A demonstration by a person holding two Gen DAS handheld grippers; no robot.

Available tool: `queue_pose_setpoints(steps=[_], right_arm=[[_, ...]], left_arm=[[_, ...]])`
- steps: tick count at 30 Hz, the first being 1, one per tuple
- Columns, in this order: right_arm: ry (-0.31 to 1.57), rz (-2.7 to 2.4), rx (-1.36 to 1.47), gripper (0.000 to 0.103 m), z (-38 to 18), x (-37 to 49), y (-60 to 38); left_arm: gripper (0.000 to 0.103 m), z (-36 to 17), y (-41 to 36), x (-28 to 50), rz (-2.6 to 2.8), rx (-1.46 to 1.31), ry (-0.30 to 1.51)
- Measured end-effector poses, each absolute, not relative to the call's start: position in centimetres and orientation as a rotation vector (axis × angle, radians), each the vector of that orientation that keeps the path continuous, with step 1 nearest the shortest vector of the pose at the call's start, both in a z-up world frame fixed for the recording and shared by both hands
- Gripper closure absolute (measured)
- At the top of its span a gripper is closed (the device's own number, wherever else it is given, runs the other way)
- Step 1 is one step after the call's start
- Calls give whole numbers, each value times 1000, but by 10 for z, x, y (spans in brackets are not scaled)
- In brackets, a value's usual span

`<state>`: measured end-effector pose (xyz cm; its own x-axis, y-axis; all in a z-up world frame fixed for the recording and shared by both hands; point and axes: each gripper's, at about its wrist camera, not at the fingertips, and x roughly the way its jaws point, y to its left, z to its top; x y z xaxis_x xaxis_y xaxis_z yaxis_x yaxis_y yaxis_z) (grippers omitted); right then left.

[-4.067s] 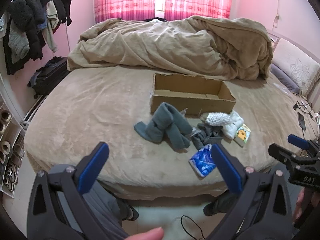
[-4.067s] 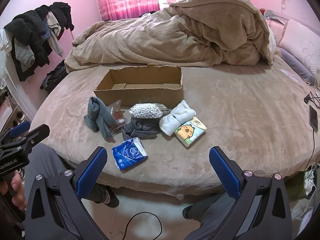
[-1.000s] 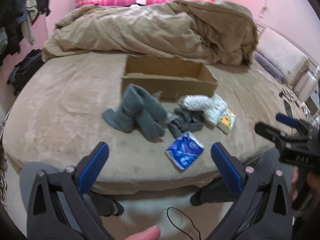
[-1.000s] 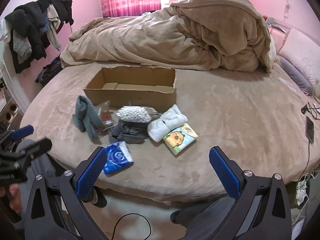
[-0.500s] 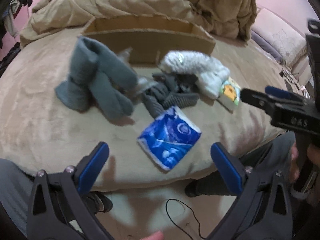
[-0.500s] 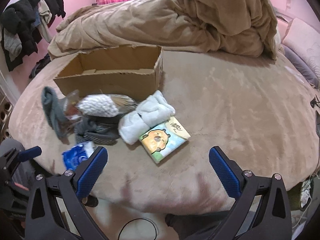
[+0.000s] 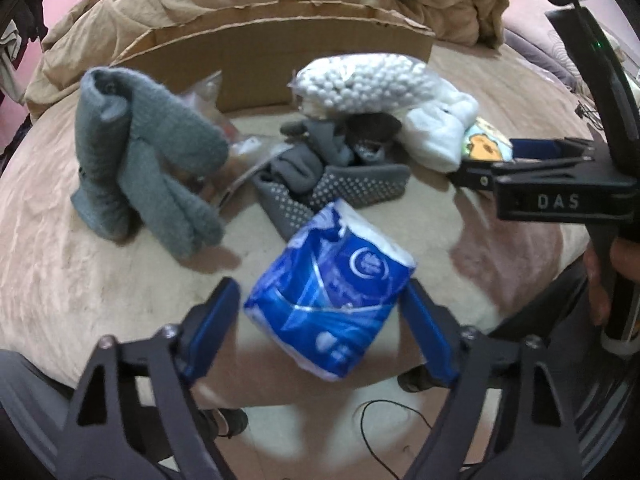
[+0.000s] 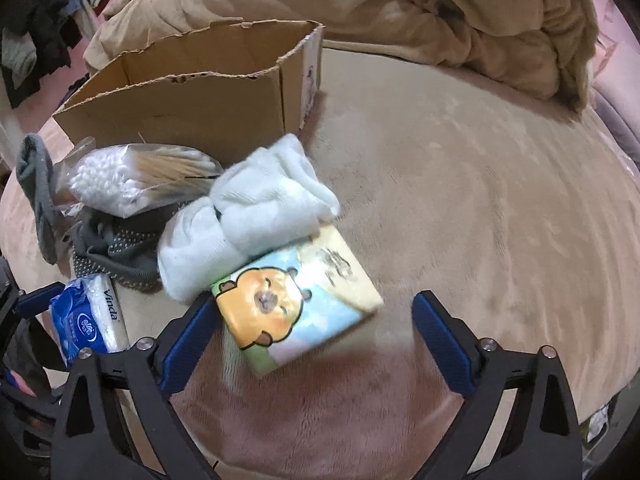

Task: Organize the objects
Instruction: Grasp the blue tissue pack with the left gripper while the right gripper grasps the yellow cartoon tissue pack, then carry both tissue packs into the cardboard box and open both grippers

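A blue tissue pack (image 7: 330, 298) lies at the bed's front edge, between the open fingers of my left gripper (image 7: 322, 330); it also shows in the right wrist view (image 8: 86, 322). A cartoon-print tissue pack (image 8: 296, 300) lies between the open fingers of my right gripper (image 8: 312, 340), nearer the left finger. Behind them lie white socks (image 8: 248, 216), a bag of cotton swabs (image 7: 366, 82), dark dotted socks (image 7: 328, 184) and grey-green socks (image 7: 148, 160). An open cardboard box (image 8: 192, 92) stands behind the pile.
A rumpled tan duvet (image 8: 400, 4) fills the back of the round bed (image 8: 480, 184). Clothes (image 8: 32, 20) hang at the left. The right gripper's body (image 7: 560, 196) crosses the right side of the left wrist view. A cable (image 7: 384, 412) lies on the floor.
Both grippers have moved forward to the pile. The left now straddles the blue tissue pack, the right the cartoon pack. The left's jaws have narrowed a little; both stay open.
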<state>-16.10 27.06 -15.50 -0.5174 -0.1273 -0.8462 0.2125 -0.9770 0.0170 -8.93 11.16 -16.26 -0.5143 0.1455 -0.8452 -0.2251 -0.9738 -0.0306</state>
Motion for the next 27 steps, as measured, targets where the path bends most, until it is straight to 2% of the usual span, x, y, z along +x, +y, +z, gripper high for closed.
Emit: queue_pose_setpoints(steps=[1,2,3,17,27], right_arm=[[139,-2574,1422,13,-155,-161,270],[141,-2570,1417,22,-155,-160,269],[142,-2563,1416,25,-156,-160,267],[57,-2584,1367,28,-141,-136,272],[-18,-2632,1290,28,-100,-109,280]], left_arm=[[28,-163,112,-89,2554,-1415,118],[29,-163,112,-89,2554,-1411,116],[31,-162,112,-88,2552,-1408,110],[56,-143,92,-69,2540,-1362,42],[57,-81,70,-52,2602,-1236,-35]])
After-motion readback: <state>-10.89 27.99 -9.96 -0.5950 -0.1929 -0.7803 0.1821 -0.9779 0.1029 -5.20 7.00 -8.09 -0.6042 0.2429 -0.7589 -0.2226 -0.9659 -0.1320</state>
